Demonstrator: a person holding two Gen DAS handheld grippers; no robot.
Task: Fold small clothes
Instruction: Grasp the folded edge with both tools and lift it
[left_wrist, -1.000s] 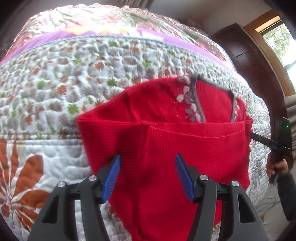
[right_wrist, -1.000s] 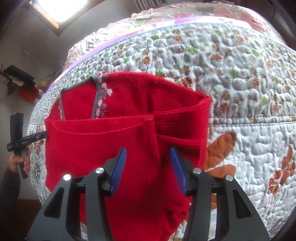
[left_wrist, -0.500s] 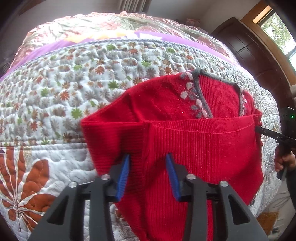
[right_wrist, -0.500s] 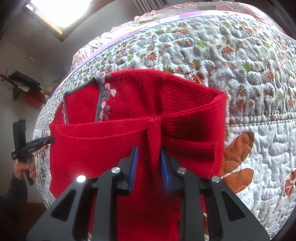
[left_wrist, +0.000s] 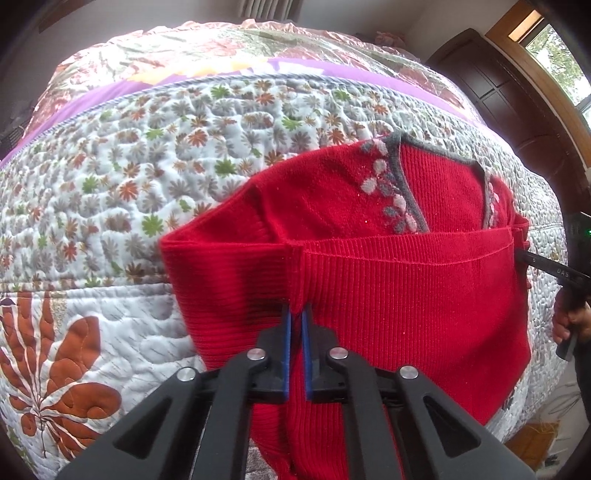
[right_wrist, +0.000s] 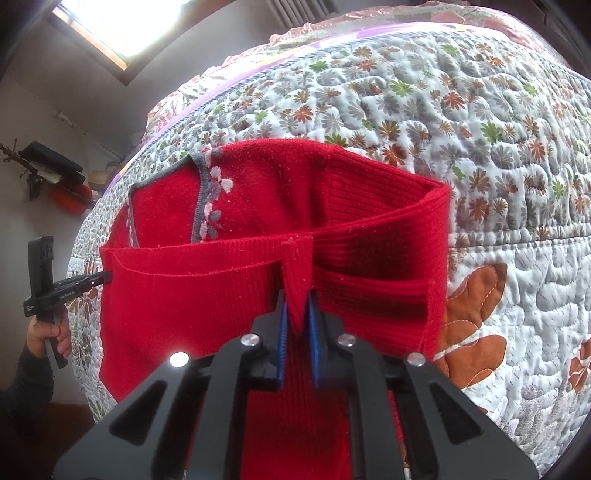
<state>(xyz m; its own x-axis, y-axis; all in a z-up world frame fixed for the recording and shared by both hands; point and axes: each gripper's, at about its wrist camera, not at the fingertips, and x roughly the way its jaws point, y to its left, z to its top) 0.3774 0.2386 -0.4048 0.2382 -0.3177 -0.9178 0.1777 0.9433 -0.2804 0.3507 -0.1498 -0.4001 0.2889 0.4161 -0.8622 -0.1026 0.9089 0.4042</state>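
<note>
Red knit sweater, one in number, lies on the floral quilted bedspread near the bed's front edge, with its lower part hanging over the side. Its ribbed hem is turned up across the body, just below the grey-trimmed neckline with its pale flower embroidery. The left gripper is closed to a narrow gap, pinching a raised ridge of the ribbed hem between its blue pads. The right gripper is likewise closed on a pinched tuck of the same hem, at the opposite end of the turned-up band. Two grippers are in use, each held by one hand of the person; the hand on the left tool is visible in the right wrist view. The knit will probably handle as soft, light and limp: it sags wherever unsupported and stretches along the rib. Holding it at the hem corners, through all layers, should keep the fold edge straight; a shallow pinch risks slipping off a single layer. The quilted surface likely offers enough friction to drag at the lower layer.
</note>
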